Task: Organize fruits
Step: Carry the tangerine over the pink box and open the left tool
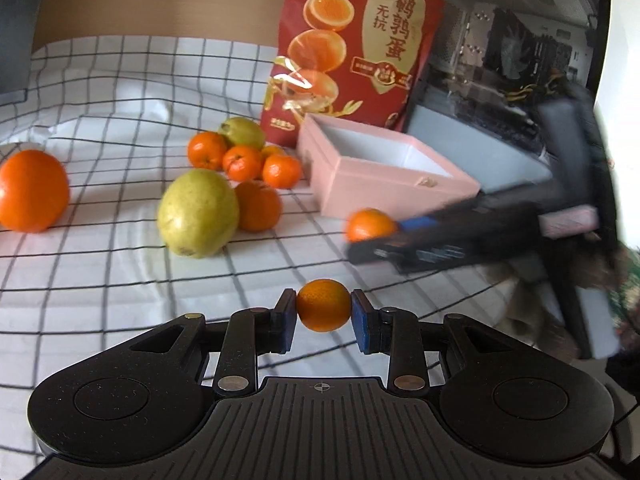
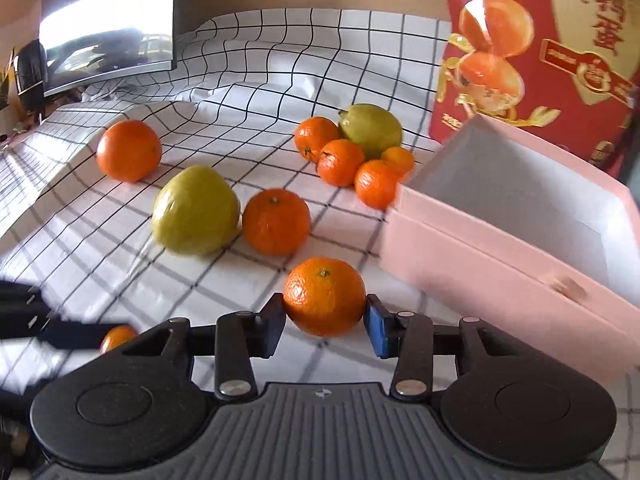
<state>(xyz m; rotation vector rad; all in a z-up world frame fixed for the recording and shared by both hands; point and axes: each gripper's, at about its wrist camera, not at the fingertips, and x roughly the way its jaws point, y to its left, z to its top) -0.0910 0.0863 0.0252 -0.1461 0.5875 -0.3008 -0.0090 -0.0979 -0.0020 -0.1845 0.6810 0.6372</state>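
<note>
On my left wrist view, the left gripper holds a small orange pinched between its two pads, lifted over the checked cloth that covers the desk. Ahead, a big pear lies touching a mandarin. Behind them a cluster of four small mandarins crowds against a second pear. A large orange sits alone near the left edge of the view. The open pink box stands to the right of the cluster, empty as far as I can see, with a red snack pouch upright behind it and a dark computer case beside that. The right gripper reaches in from the right, blurred, with a mandarin at its tips just in front of the box.

On my right wrist view, the right gripper has that mandarin between its fingers, both pads against its sides, the fruit resting low on the cloth. The pink box is just to its right. The pear and its neighbouring mandarin lie ahead, the cluster and second pear farther back, and the large orange off to the left. A monitor stands at the far left corner. The left gripper shows blurred at the left edge with its small orange partly hidden.
</note>
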